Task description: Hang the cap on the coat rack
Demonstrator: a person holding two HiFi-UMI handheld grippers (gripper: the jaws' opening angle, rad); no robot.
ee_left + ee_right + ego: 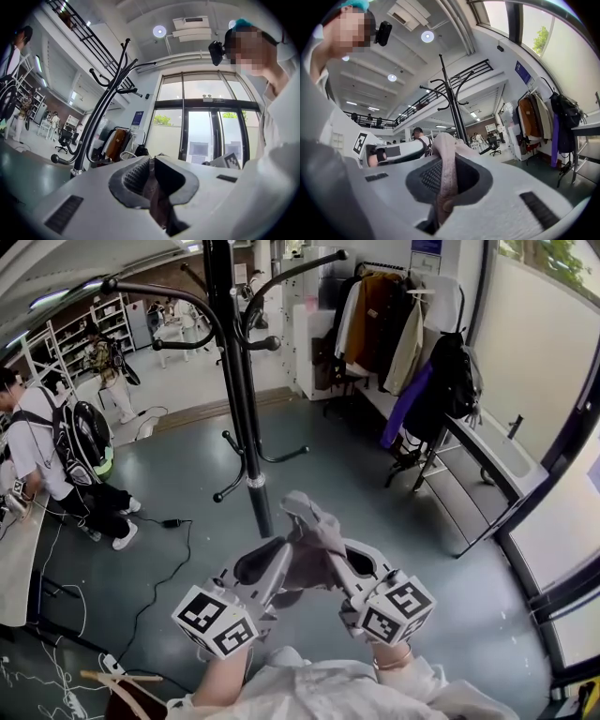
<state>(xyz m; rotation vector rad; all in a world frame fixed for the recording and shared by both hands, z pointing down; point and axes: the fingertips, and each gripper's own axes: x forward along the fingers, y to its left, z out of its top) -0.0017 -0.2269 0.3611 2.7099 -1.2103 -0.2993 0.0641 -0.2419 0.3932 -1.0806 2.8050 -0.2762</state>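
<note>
A soft grey-pink cap (314, 538) hangs between my two grippers, low in the head view. My left gripper (274, 563) is shut on its left edge and my right gripper (339, 561) is shut on its right edge. The black coat rack (246, 409) stands just beyond the cap, with curved hooks at several heights. In the left gripper view, cap fabric (154, 190) is pinched between the shut jaws of the left gripper (151, 163), and the coat rack (101, 112) rises at the left. In the right gripper view, the right gripper (444, 165) clamps a fold of the cap (446, 145), with the coat rack (452, 103) ahead.
A clothes rail with jackets and a backpack (403, 334) stands at the back right beside a glass wall. A person with a backpack (47, 451) stands at a table on the left. Cables (159, 549) trail over the grey floor at the left.
</note>
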